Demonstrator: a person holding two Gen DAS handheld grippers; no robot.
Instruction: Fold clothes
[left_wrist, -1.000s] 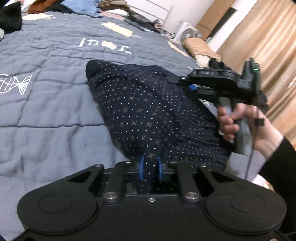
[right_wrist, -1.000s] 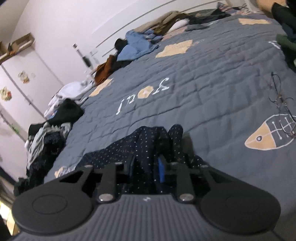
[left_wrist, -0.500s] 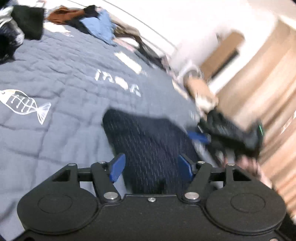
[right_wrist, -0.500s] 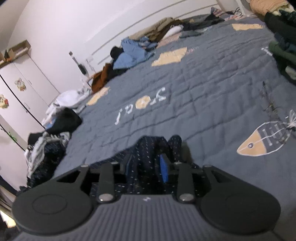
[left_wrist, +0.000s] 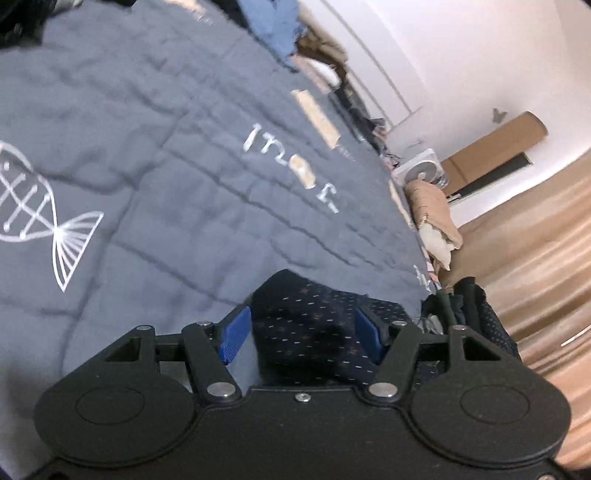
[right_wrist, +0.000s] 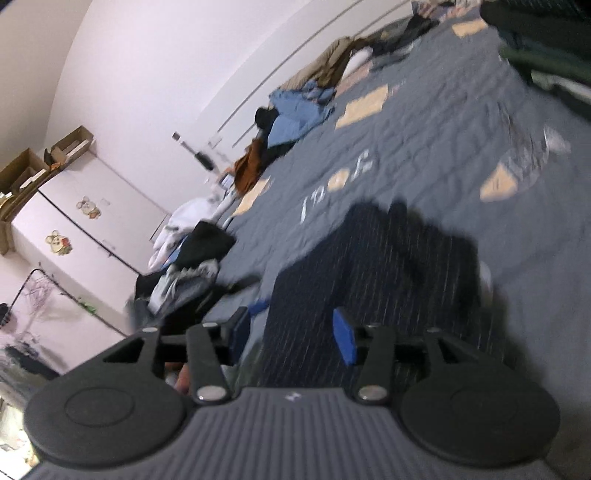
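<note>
A: Left wrist view. The left gripper (left_wrist: 301, 338) stands spread, blue pads (left_wrist: 233, 334) clear of the cloth. The dotted navy garment (left_wrist: 314, 332) lies on the grey quilt (left_wrist: 166, 166), bunched ahead of and between the pads.

B: Noted. Right wrist view?

A: Blurred. The right gripper (right_wrist: 291, 332) is opening; the garment (right_wrist: 369, 266) lies between its jaws but neither pad presses it. Clothes pile (right_wrist: 192, 258) sits at the quilt's (right_wrist: 424, 129) left edge.
</note>
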